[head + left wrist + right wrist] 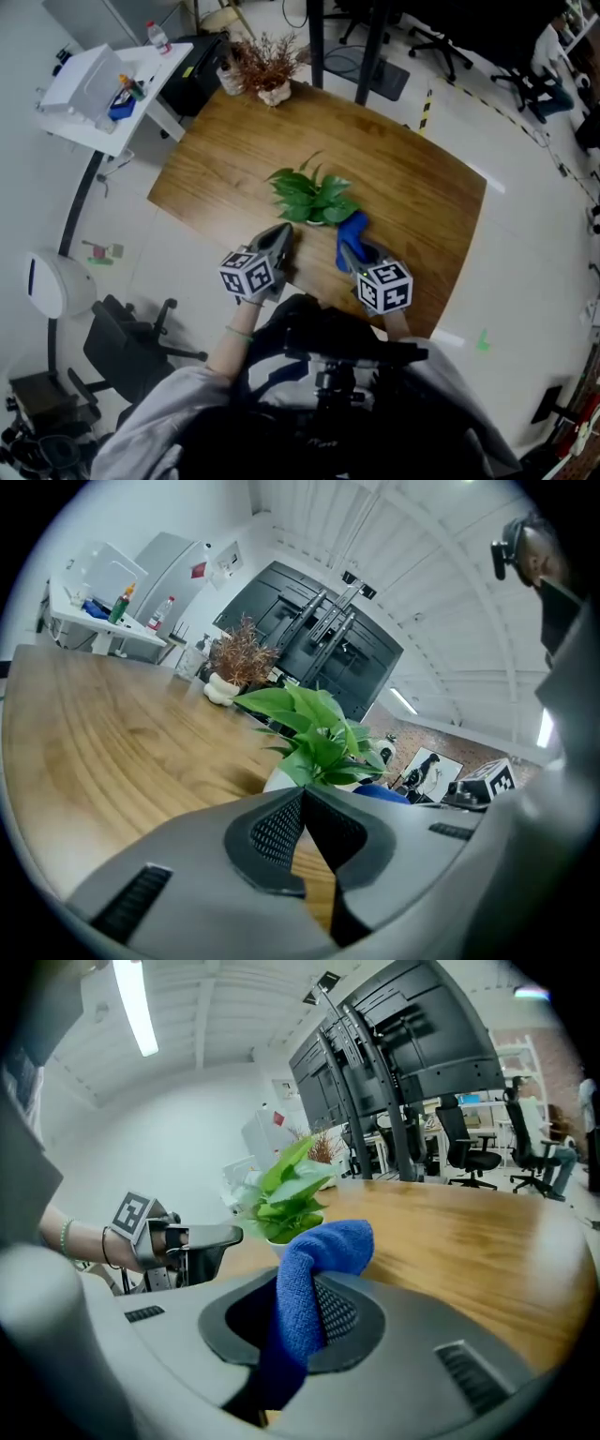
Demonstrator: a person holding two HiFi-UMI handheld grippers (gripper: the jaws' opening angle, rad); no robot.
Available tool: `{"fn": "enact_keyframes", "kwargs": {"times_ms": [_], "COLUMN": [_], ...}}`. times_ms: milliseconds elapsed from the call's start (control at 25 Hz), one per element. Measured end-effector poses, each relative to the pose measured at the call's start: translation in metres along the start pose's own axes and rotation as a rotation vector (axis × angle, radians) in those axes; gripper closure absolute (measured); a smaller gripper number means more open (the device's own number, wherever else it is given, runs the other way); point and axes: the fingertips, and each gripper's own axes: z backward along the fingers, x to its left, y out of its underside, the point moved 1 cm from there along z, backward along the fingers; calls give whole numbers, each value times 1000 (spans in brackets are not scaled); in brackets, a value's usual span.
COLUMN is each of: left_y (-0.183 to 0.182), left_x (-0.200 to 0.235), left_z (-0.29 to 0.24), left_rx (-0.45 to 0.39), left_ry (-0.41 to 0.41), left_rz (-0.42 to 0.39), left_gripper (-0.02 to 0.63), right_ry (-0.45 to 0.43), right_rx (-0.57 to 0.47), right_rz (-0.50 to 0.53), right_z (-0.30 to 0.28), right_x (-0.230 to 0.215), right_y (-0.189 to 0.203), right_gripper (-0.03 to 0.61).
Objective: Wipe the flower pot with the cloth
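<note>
Presently, right gripper (298, 1321) fingers pinched the blue cloth (314, 1265) just beside the flower pot (278, 780), mid-tabletop (412, 187); left gripper (302, 797) fingers sat together, empty, near it. Risk: the unbraced pot could slide or tip under wiping pressure.

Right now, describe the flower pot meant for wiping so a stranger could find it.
On the wooden table, look at the side nearest the person. The white flower pot stands beside the blue cloth. It carries broad green leaves, unlike the far pot with dry brown twigs.
</note>
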Motion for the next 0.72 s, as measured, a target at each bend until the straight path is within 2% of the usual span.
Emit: {"fn": "enact_keyframes", "kwargs": {"times_ms": [120, 360, 720], "left_y": [-4, 1, 11], "left_x": [-16, -41, -43], "left_z": [9, 19, 24], "left_rx": [-9, 32, 59], "left_ry": [17, 42, 43], "left_rz": [-36, -182, -202], "left_gripper": [606, 606, 606], "right_ry": [14, -3, 15], "right_rx": [-35, -71, -62], "right_rz": [-2, -41, -31], "right_z": [8, 13, 18], "right_x": [4, 19, 24], "right_y": [-5, -3, 5], "right_gripper": [517, 517, 517]}}
